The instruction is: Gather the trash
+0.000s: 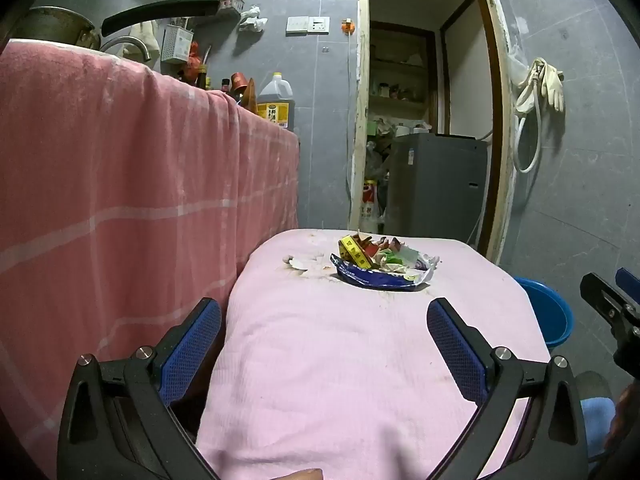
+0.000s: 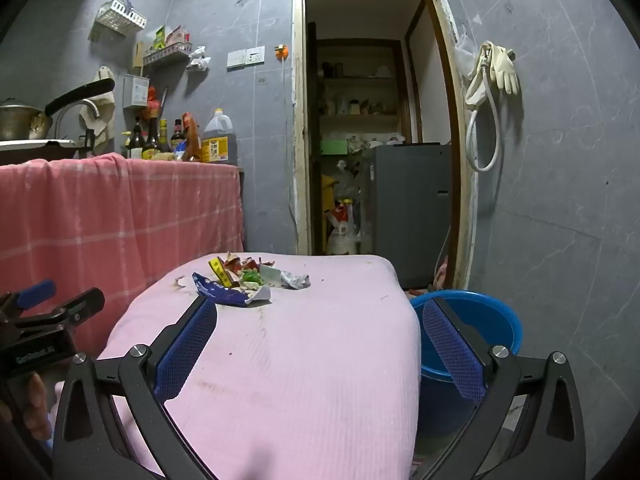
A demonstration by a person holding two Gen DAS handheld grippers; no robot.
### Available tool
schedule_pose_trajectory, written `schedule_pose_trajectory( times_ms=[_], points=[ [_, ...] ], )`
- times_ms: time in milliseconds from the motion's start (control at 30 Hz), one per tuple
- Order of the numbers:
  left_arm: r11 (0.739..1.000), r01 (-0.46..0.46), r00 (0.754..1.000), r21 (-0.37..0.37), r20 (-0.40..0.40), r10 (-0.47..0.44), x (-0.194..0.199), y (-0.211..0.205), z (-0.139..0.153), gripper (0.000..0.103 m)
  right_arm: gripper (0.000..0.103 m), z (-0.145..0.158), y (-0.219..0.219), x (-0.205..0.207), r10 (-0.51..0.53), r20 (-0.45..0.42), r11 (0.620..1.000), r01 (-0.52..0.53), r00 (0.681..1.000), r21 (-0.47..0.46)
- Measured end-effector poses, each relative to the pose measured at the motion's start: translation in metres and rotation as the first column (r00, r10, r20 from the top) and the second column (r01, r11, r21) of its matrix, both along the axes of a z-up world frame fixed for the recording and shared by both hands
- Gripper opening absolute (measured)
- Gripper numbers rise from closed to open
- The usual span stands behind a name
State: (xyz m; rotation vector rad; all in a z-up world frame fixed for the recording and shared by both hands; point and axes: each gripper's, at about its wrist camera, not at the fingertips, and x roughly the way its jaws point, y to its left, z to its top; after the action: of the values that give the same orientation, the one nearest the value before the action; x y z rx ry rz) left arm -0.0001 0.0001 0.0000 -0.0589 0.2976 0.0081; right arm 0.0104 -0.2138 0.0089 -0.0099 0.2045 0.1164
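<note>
A heap of trash (image 1: 380,262) lies at the far end of a pink-covered table (image 1: 340,360): a blue snack bag, a yellow wrapper, red and green scraps and crumpled white paper. The right wrist view shows the same trash pile (image 2: 248,280) on the pink table (image 2: 300,360). My left gripper (image 1: 324,320) stands open well short of the pile, nothing between its blue pads. My right gripper (image 2: 320,320) is open too and holds nothing; its right finger hangs over a blue bucket (image 2: 480,320). The right gripper's body (image 1: 612,312) shows at the left view's right edge.
The blue bucket (image 1: 548,312) stands on the floor right of the table. A counter draped in a pink checked cloth (image 2: 120,208) rises on the left, with bottles and an oil jug (image 2: 218,138). Behind is a doorway with a grey appliance (image 2: 408,208).
</note>
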Motion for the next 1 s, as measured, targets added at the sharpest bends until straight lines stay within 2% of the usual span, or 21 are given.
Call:
schedule_pose_trajectory(
  times_ms=[1000],
  points=[
    [1.0,-0.006,1.0,0.003,-0.005,0.006,0.0017,0.0028,-0.0034,0.101,0.103,-0.0021,0.0008,0.0016,-0.001,-0.009,1.0,0.001,1.0,0.01]
  ],
)
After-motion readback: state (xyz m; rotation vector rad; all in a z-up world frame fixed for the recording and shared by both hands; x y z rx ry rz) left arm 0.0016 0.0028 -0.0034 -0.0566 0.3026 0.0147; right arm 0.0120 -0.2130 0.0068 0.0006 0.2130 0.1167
